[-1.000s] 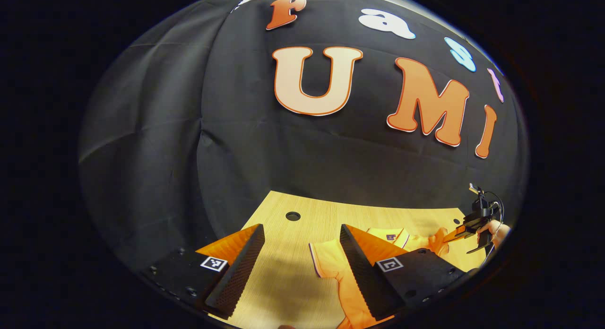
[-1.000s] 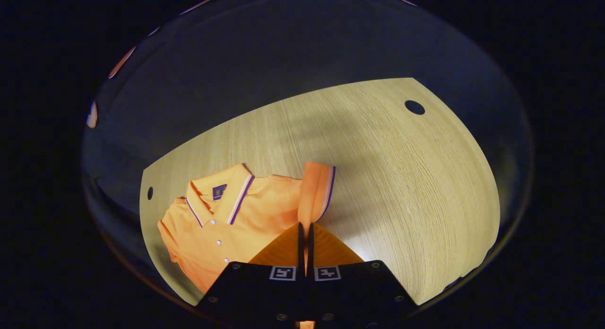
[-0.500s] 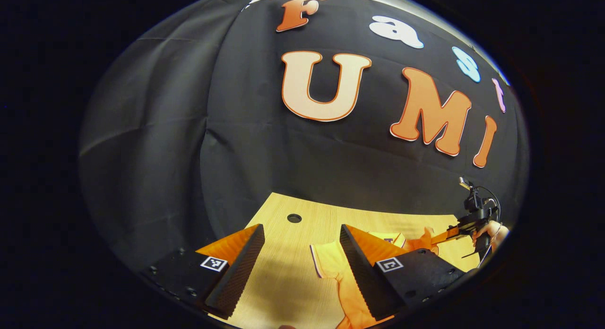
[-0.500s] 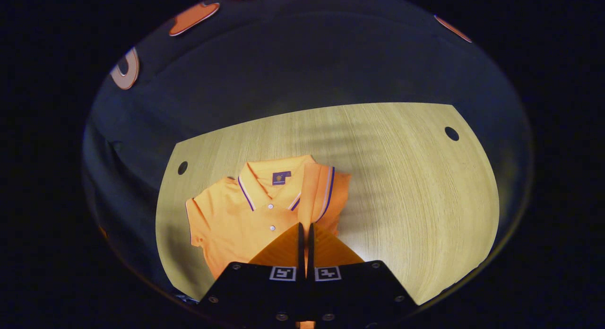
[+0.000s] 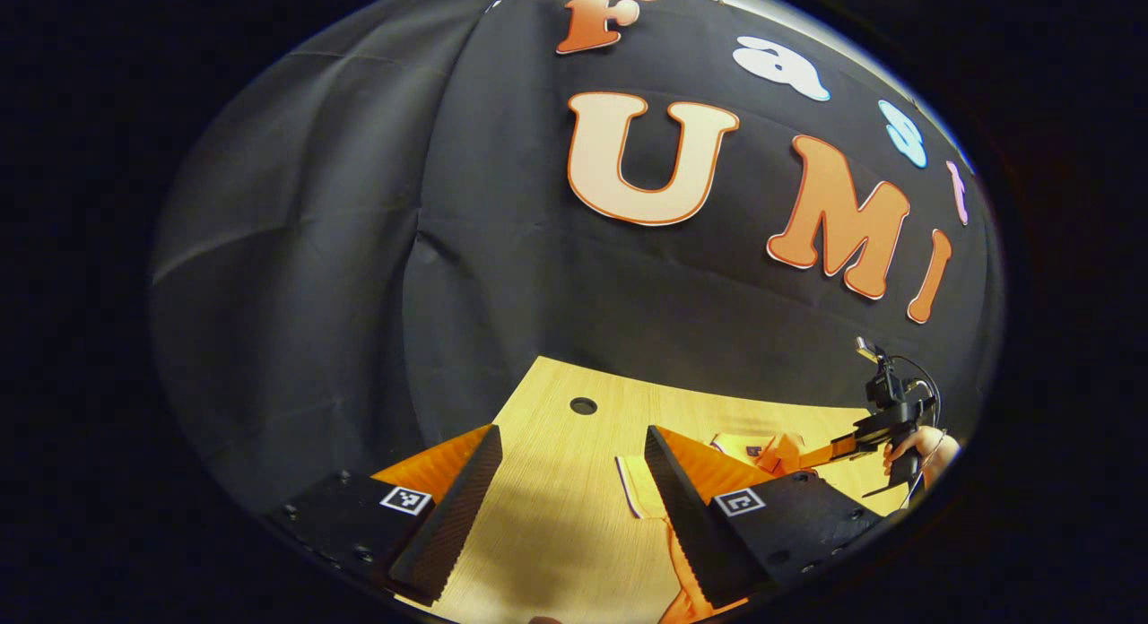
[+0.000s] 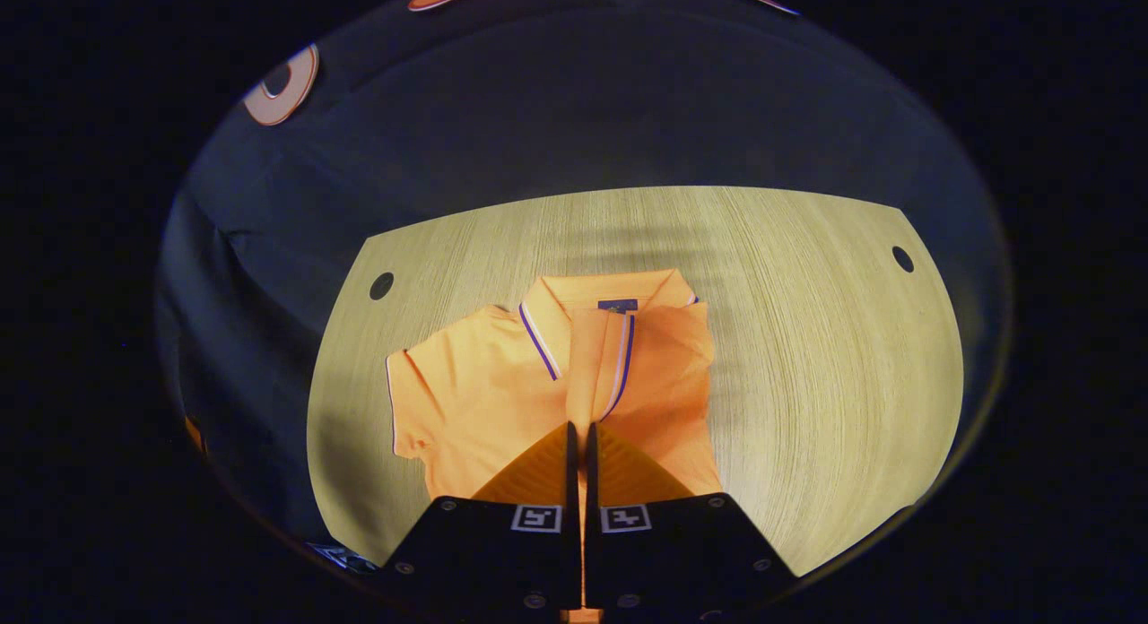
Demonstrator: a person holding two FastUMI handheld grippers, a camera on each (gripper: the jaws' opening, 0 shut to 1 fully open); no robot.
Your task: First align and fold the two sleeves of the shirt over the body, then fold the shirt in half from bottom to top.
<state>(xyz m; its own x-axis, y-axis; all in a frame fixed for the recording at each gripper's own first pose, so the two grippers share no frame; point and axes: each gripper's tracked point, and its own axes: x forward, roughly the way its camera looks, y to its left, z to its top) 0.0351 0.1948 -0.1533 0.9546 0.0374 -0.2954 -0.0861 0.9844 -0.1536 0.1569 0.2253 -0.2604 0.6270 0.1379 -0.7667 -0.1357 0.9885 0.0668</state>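
An orange polo shirt (image 6: 475, 400) with purple-and-white trim lies flat on the wooden table (image 6: 807, 382), collar (image 6: 547, 306) toward the far wall. My right gripper (image 6: 578, 427) is shut on one sleeve (image 6: 610, 364), holding it lifted over the shirt's chest, just below the collar. The other sleeve (image 6: 404, 409) lies spread out to the left. In the left gripper view, my left gripper (image 5: 570, 431) stands open above bare table, and that spread sleeve (image 5: 639, 489) lies beside its right finger. Farther right, the right gripper (image 5: 883, 422) and the hand (image 5: 924, 449) holding it hover above the shirt.
The table has round holes near its far corners (image 6: 381, 286) (image 6: 903, 259) (image 5: 583, 406). Black cloth walls stand close behind the table's far edge and along its left side. Bare wood spreads to the right of the shirt (image 6: 852, 445).
My right gripper has carried the sleeve from beside the shirt inward over the chest. The left gripper stays open and has shifted slightly, with the shirt now a little farther right in its view.
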